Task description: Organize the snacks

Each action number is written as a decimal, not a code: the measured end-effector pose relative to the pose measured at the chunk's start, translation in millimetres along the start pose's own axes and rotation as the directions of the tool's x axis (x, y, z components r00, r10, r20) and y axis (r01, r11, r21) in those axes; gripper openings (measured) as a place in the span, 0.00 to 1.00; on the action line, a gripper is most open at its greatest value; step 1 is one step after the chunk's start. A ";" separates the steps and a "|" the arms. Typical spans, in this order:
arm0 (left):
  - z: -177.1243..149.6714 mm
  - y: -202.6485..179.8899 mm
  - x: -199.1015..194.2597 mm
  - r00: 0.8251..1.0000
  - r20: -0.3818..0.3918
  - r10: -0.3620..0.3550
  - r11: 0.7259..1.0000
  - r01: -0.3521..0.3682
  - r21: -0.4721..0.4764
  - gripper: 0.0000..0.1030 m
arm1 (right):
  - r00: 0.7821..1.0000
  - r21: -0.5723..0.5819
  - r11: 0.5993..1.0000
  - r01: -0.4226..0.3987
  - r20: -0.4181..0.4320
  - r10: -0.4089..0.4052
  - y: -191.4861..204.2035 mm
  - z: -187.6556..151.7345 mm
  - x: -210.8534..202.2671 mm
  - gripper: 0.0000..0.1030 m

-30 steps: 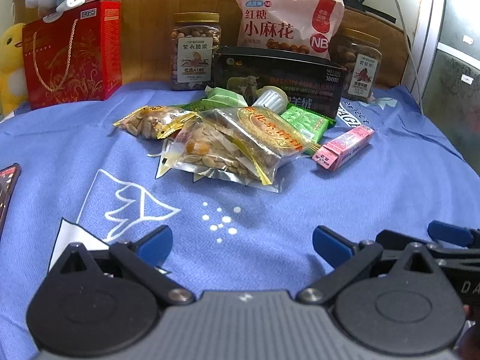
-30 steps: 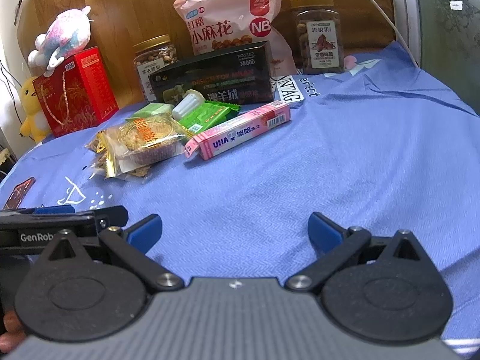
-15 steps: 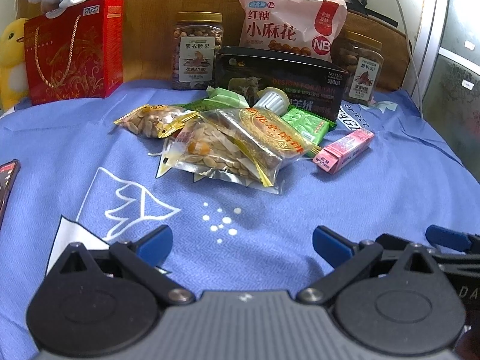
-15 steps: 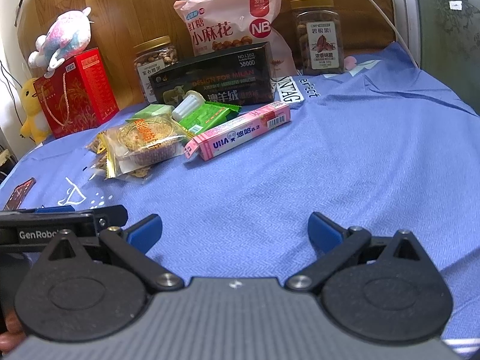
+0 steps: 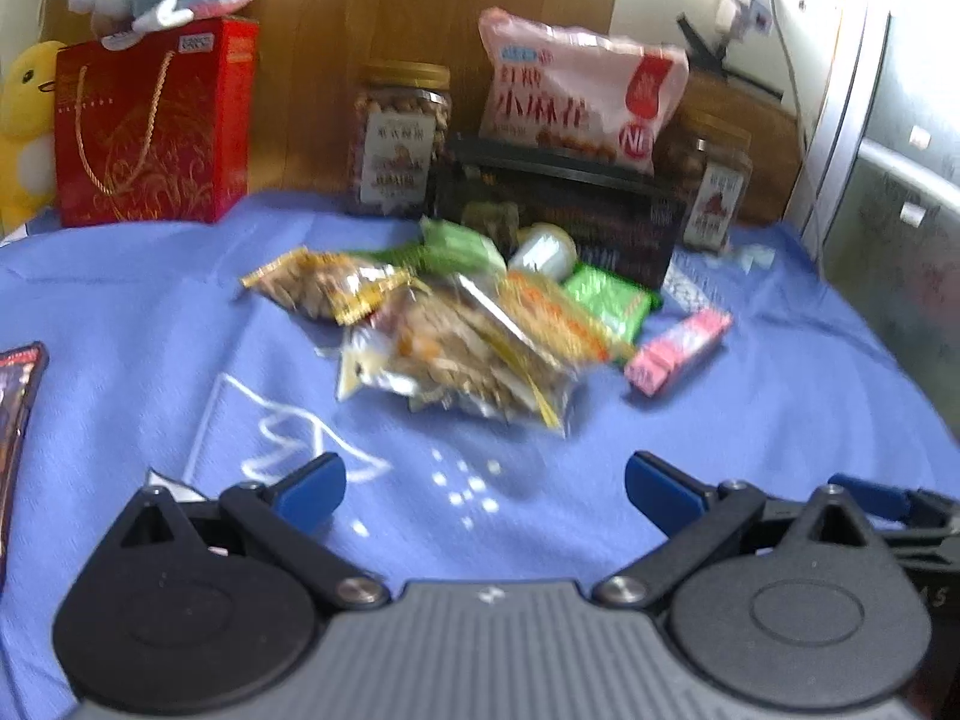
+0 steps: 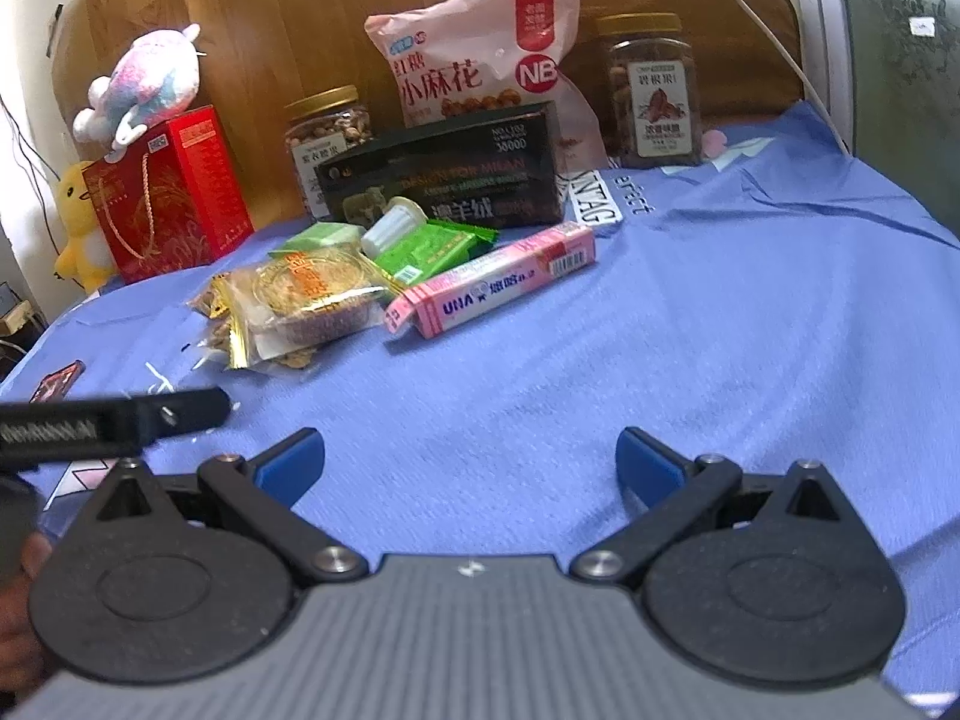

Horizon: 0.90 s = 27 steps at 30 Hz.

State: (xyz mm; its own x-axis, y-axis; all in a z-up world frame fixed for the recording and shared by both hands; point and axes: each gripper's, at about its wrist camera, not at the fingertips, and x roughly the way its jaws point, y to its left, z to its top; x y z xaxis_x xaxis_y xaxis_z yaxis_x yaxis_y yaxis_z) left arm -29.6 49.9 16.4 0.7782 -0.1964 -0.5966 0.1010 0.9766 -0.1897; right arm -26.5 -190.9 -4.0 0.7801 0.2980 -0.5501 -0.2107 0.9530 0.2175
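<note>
A long pink cardboard snack box (image 6: 492, 282) lies mid-cloth on the blue tablecloth (image 6: 720, 330), slanting toward the far right edge, ahead-left of the spread, empty right gripper (image 6: 468, 462). The left gripper (image 5: 483, 483), also spread, sits farther away.

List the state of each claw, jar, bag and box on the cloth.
left claw: open, empty
right claw: open, empty
left jar: upright, lid on
right jar: upright, lid on
pink bag: upright behind the black box
black box: on its long edge, shut
pink box: lying flat
red box: upright
</note>
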 end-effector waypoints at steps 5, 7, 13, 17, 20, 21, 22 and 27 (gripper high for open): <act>26.1 21.2 -5.2 0.995 0.018 -0.100 0.994 0.100 -0.041 0.91 | 0.997 -0.063 0.996 -0.063 0.032 0.066 6.8 11.3 0.8 0.96; 44.1 27.4 -2.1 0.992 0.031 -0.122 0.992 0.123 -0.040 0.87 | 0.992 -0.105 0.987 -0.120 0.018 0.122 13.3 20.0 5.4 0.84; 86.7 17.8 34.8 0.988 0.012 -0.156 0.984 0.154 0.087 0.74 | 0.968 -0.195 0.949 -0.249 -0.085 0.237 39.1 39.6 34.0 0.68; 94.2 4.8 70.8 0.982 -0.090 -0.168 0.975 0.178 0.132 0.55 | 0.959 -0.226 0.934 -0.278 -0.120 0.257 53.0 47.0 55.2 0.68; 88.2 -1.9 90.2 0.973 -0.170 -0.157 0.972 0.183 0.148 0.43 | 0.954 -0.243 0.925 -0.291 -0.154 0.259 60.0 51.6 76.0 0.69; 85.8 -0.1 91.9 0.969 -0.181 -0.171 0.973 0.195 0.127 0.43 | 0.954 -0.236 0.929 -0.285 -0.167 0.250 59.9 52.6 81.9 0.69; 83.8 2.0 89.7 0.965 -0.179 -0.192 0.972 0.213 0.101 0.39 | 0.952 -0.224 0.932 -0.285 -0.177 0.248 58.0 53.2 86.4 0.67; 81.2 3.9 66.4 0.971 -0.139 -0.195 0.978 0.203 0.048 0.34 | 0.942 -0.187 0.928 -0.323 -0.156 0.297 43.4 60.8 75.0 0.53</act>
State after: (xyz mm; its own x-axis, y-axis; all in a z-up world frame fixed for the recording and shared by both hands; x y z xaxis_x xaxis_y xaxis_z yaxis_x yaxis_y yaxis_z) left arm 72.8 47.8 39.4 0.6494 -0.3932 -0.6509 0.2870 0.9194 -0.2690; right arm 58.7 -130.5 13.1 0.5808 0.5722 -0.5790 -0.5577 0.7978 0.2289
